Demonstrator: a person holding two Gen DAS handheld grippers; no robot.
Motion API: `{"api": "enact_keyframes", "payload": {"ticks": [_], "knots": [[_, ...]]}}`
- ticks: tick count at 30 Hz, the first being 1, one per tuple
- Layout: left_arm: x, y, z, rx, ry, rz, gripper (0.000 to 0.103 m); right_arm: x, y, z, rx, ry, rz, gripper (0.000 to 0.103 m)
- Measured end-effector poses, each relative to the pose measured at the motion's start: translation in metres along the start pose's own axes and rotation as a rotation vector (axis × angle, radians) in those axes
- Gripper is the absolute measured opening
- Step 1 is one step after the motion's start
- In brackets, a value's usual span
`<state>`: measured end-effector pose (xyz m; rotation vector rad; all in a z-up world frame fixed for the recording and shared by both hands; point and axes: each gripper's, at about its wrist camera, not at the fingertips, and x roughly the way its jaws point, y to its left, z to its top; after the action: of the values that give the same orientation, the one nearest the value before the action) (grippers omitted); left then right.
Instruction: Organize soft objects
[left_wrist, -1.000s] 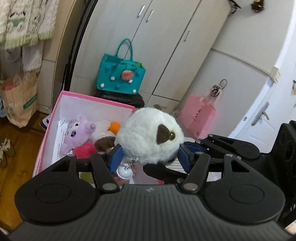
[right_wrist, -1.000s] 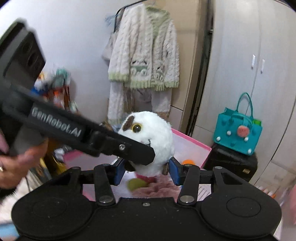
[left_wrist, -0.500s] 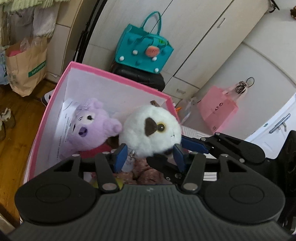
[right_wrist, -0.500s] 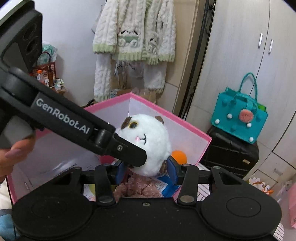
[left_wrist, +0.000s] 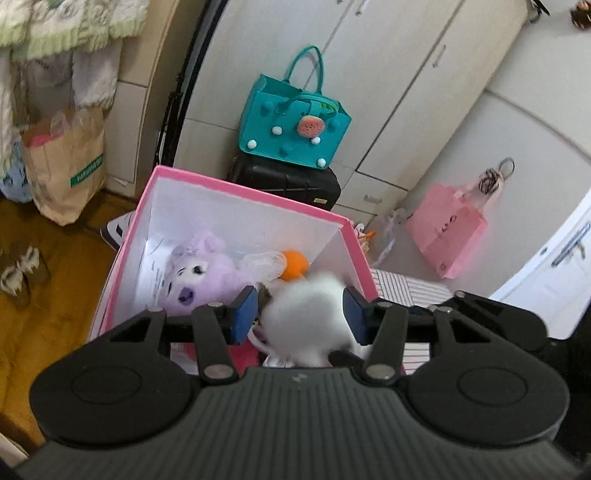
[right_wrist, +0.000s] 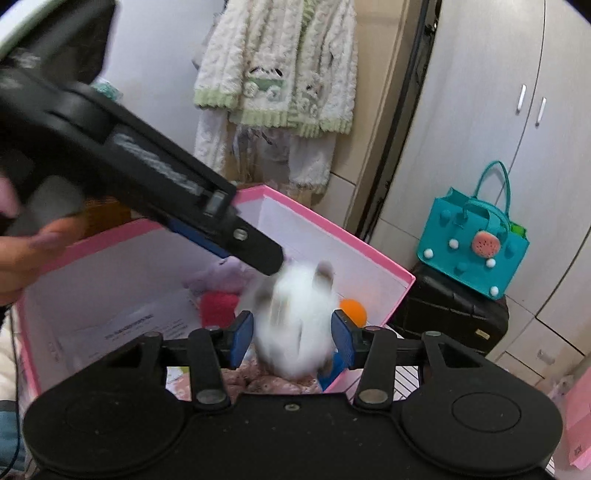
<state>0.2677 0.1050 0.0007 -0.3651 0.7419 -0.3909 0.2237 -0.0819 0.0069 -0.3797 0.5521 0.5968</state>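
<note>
The pink box (left_wrist: 240, 190) fills the middle of both views, open-topped, with a purple plush (left_wrist: 207, 273) inside at its left. The left gripper (left_wrist: 299, 314) has just been closing with the blurred white plush (left_wrist: 310, 317) between its fingers, a gap at the left pad. The right gripper (right_wrist: 291, 339) flanks the same toy over the box; I cannot tell if it grips.
</note>
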Motion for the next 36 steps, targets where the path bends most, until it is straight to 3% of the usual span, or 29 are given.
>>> {"api": "enact_keyframes", "payload": {"ticks": [3, 7, 9, 18, 23, 30, 36], "knots": [[0.004, -0.007, 0.003, 0.037, 0.016, 0.012, 0.05, -0.007, 0.004, -0.004, -0.013, -0.008, 0.016, 0.049], [0.009, -0.02, -0.004, 0.051, 0.059, -0.027, 0.05, -0.002, 0.009, -0.009, -0.054, 0.037, 0.009, 0.03], [0.008, -0.023, -0.007, 0.048, 0.055, -0.03, 0.05, 0.001, 0.011, -0.011, -0.056, 0.047, -0.002, 0.027], [-0.02, -0.032, -0.021, 0.137, 0.006, 0.089, 0.056, -0.05, -0.006, -0.027, 0.185, -0.038, 0.078, 0.027], [-0.04, -0.039, -0.037, 0.154, -0.017, 0.142, 0.064, -0.081, -0.007, -0.044, 0.325, -0.074, 0.059, 0.031], [-0.065, -0.064, -0.059, 0.215, -0.01, 0.172, 0.077, -0.119, 0.004, -0.054, 0.328, -0.083, -0.01, 0.034], [-0.093, -0.078, -0.076, 0.25, -0.041, 0.176, 0.101, -0.15, 0.012, -0.061, 0.331, -0.119, -0.015, 0.035]]}}
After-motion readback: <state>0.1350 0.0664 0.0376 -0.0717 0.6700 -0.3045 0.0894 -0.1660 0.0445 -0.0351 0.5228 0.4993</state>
